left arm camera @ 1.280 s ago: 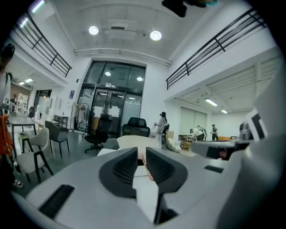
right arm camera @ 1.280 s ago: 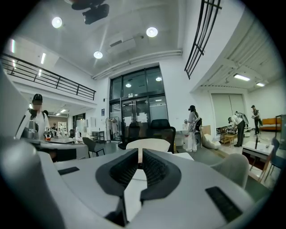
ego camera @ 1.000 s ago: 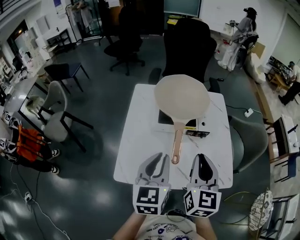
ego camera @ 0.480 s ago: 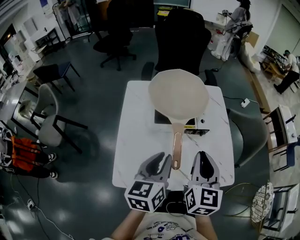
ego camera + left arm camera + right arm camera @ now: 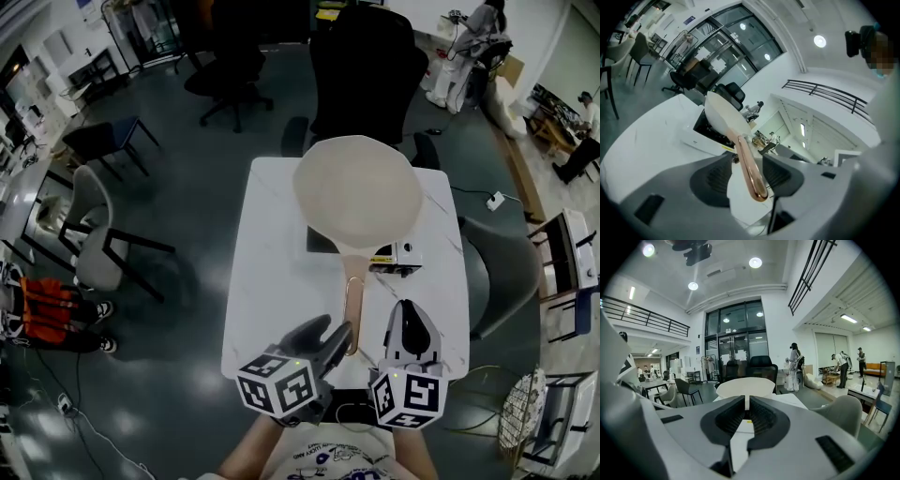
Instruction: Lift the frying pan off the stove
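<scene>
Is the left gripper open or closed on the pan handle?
Open. On the left gripper, the jaws have just been opening; the pan handle lies between them, not clamped.

Bright, even indoor light fr. ceiling lamps [image 5: 755,262] at 12 o'clock, right gripper view. Soft glare on floor [image 5: 202,380], 7 o'clock in head view. Heavy fisheye, black corners in gripper views.

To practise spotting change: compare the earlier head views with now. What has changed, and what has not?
The left gripper has rolled and moved to the end of the handle; its jaws have just been opening, with the handle between them, unclamped. The frying pan still sits on the stove; the right gripper stays shut, empty.
</scene>
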The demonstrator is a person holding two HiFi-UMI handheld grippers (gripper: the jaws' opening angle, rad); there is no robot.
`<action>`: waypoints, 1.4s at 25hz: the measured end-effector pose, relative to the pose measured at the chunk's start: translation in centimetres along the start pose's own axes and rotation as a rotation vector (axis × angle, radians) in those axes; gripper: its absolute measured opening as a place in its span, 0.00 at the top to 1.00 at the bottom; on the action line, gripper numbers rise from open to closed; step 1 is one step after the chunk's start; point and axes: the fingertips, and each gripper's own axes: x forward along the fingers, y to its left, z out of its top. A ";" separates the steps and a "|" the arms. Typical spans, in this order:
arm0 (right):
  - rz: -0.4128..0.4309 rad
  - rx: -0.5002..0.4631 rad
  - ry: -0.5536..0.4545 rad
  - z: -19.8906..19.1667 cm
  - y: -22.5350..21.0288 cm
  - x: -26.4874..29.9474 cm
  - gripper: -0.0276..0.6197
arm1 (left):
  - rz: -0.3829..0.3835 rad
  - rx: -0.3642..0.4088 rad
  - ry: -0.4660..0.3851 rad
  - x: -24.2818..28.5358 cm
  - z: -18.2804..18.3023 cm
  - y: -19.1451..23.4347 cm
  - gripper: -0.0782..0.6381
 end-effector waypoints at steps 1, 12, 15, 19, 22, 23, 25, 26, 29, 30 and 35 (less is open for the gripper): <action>0.003 -0.001 0.003 0.1 -0.2 0.4 0.90 | -0.007 -0.014 0.013 0.3 -0.2 0.1 0.63; 0.024 0.007 0.049 -0.5 -1.3 3.5 0.90 | -0.112 -0.200 0.092 2.7 -2.0 0.1 0.58; 0.034 0.018 0.059 -0.8 -1.6 4.0 0.90 | -0.122 -0.230 0.094 3.2 -2.1 0.1 0.58; 0.058 0.039 0.063 -1.0 -1.8 4.7 0.90 | -0.123 -0.249 0.090 3.9 -1.9 0.2 0.58; 0.071 0.042 0.071 -1.2 -1.9 5.2 0.90 | -0.140 -0.286 0.069 4.2 -1.5 0.1 0.61; 0.076 0.043 0.074 -1.3 -1.8 5.4 0.90 | -0.148 -0.302 0.061 4.2 -1.5 0.1 0.65; 0.095 0.058 0.082 -1.5 -1.7 5.8 0.90 | -0.162 -0.344 0.043 4.2 -1.4 0.0 0.69; 0.109 0.070 0.088 -1.7 -1.5 5.9 0.90 | -0.168 -0.367 0.035 4.2 -1.4 0.0 0.69; 0.166 0.103 0.118 -2.5 -0.8 6.4 0.90 | -0.180 -0.406 0.023 4.2 -1.5 0.2 0.71; 0.187 0.108 0.131 -2.8 -0.5 6.5 0.90 | -0.179 -0.407 0.024 4.2 -1.6 0.3 0.71; 0.282 0.222 0.186 -3.6 0.4 7.0 0.90 | -0.177 -0.398 0.036 4.3 -1.6 0.1 0.71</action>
